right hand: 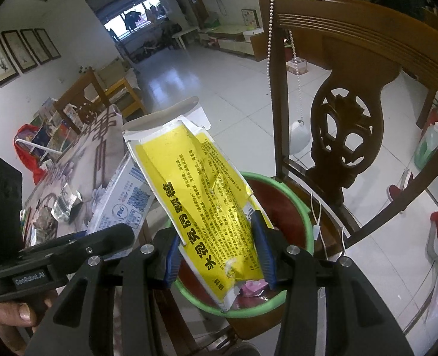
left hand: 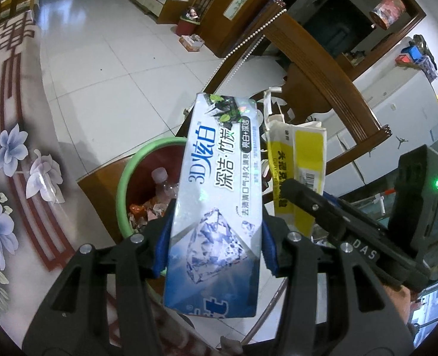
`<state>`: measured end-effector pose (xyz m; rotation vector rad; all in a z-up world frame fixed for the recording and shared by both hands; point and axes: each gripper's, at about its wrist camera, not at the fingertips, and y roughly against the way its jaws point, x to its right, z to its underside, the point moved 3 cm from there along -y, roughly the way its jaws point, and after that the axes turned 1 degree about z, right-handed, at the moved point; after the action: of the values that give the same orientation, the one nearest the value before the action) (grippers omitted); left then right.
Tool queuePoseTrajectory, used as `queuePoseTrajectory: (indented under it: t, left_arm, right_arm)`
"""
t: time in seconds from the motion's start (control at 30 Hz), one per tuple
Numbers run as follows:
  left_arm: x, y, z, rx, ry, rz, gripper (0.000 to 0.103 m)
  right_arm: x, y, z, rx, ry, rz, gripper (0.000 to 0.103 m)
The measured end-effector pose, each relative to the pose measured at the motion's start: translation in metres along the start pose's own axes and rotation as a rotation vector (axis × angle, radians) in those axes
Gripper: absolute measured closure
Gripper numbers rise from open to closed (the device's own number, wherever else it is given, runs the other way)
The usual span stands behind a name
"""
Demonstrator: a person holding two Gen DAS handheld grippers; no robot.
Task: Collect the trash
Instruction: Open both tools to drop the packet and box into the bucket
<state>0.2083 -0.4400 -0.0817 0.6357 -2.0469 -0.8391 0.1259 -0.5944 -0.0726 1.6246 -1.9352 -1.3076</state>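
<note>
Holding is what both tools are seen doing, so the carrying step looks nearly done. On the left, the toothpaste box (left hand: pixel 216 195) is pinched across its width by the left gripper (left hand: pixel 214 249), blue pads pressed to both long sides, and is held tilted beside the bin (left hand: pixel 123 184), not yet above its mouth. To the right, the yellow carton (right hand: pixel 207 204), torn open at its top, is clamped by the right gripper (right hand: pixel 220 252) directly over the green-rimmed bin, where a bottle (left hand: pixel 164 182) and wrappers already lie. Next, the carton can probably be let go; the box is judged to need shifting over the rim first.
</note>
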Motion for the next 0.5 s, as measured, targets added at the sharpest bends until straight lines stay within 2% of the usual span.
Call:
queuePoseTrajectory:
  t: [0.13,0.17,0.2,0.27,0.5]
  left_arm:
    - [-0.001,-0.002,-0.004,0.003,0.001,-0.001,0.053]
    - [-0.002,-0.003,-0.005,0.008,0.006,-0.003,0.045]
    - [-0.004,-0.001,-0.007,0.021,0.019,-0.007,0.034]
    - [-0.008,0.003,-0.009,0.040,0.044,-0.004,0.022]
    - [-0.020,0.020,-0.008,0.081,0.078,-0.036,0.011]
  right_arm:
    - [0.002,-0.002,-0.002,0.000,-0.013,0.004,0.060]
    - [0.003,-0.001,-0.002,0.003,-0.019,0.003,0.060]
    - [0.004,-0.001,-0.002,0.004,-0.020,0.005,0.056]
    - [0.003,0.000,-0.002,0.006,-0.023,0.009,0.049]
    - [0.001,0.004,-0.003,0.028,-0.036,0.018,0.023]
